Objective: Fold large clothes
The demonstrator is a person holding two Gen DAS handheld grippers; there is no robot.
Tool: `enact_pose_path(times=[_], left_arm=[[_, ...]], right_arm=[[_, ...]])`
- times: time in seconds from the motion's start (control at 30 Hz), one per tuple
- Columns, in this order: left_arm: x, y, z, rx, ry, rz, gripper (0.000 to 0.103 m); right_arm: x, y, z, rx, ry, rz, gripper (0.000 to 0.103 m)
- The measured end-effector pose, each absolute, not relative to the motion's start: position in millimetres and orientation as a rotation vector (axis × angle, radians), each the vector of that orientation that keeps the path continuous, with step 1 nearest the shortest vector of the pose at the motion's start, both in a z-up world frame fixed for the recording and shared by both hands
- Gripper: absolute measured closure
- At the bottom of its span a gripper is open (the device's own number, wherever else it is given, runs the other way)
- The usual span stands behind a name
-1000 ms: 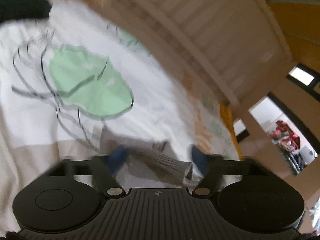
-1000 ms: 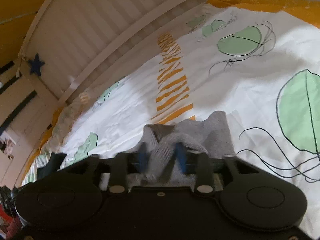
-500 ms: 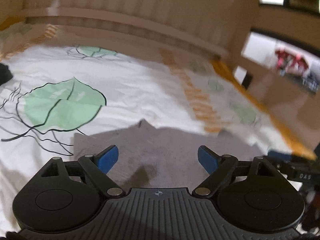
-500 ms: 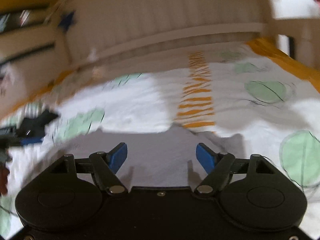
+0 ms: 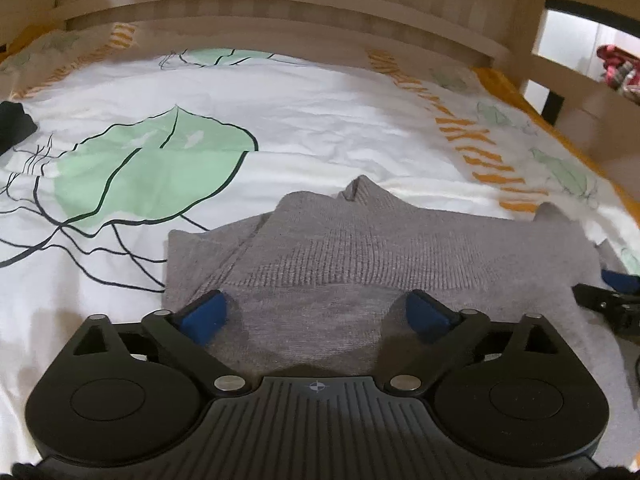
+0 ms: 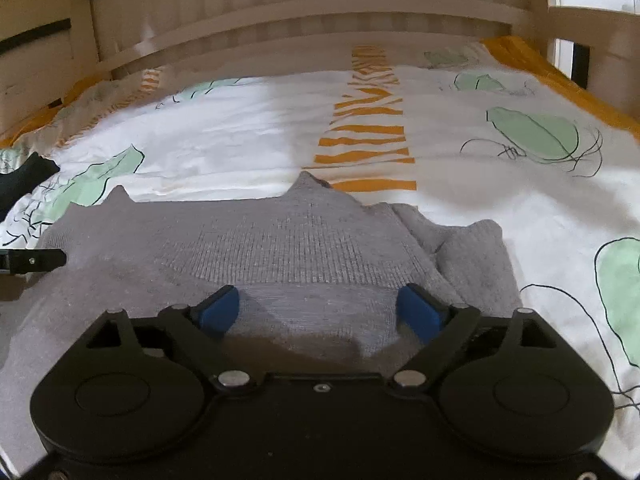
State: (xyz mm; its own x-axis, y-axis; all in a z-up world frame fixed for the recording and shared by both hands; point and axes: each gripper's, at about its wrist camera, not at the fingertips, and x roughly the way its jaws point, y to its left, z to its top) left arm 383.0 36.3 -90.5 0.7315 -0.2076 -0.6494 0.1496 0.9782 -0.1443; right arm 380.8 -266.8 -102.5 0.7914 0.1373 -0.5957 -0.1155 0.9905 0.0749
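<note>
A grey knitted sweater [image 5: 360,248] lies folded flat on the bed; it also shows in the right wrist view [image 6: 280,248], with a sleeve end bunched at its right [image 6: 472,252]. My left gripper [image 5: 316,314] is open and empty, its blue pads just above the sweater's near part. My right gripper [image 6: 320,312] is open and empty over the sweater too. The right gripper's tip shows at the right edge of the left wrist view [image 5: 616,292]. The left gripper's tip shows at the left edge of the right wrist view [image 6: 32,260].
The bed has a white cover [image 5: 300,120] printed with green leaves and orange stripes. A pale slatted headboard [image 6: 320,4] runs along the far side. A dark garment [image 5: 14,124] lies at the left of the bed. A bed post [image 5: 536,20] stands at the right.
One second ago both grippers were shut on the sweater's fabric and held it up. They have let go; the sweater now lies flat and both grippers stand open over it.
</note>
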Motion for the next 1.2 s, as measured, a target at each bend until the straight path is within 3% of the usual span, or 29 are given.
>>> enact_pose_path(times=[0.3, 0.53, 0.87, 1.2], left_arm=[[358, 33, -62, -0.056, 0.751, -0.230, 0.002], [298, 40, -55, -0.056, 0.759, -0.264, 0.002], [276, 43, -92, 0.007, 0.834, -0.253, 0.001], [254, 62, -77, -0.156, 0.811, -0.281, 0.001]], right_arm=[[378, -267, -85, 0.039, 0.683, 0.147, 0.013], [309, -258, -58, 0.007, 0.610, 0.222, 0.013], [261, -258, -98, -0.040, 0.715, 0.182, 0.012], [250, -280, -85, 0.132, 0.700, 0.207, 0.009]])
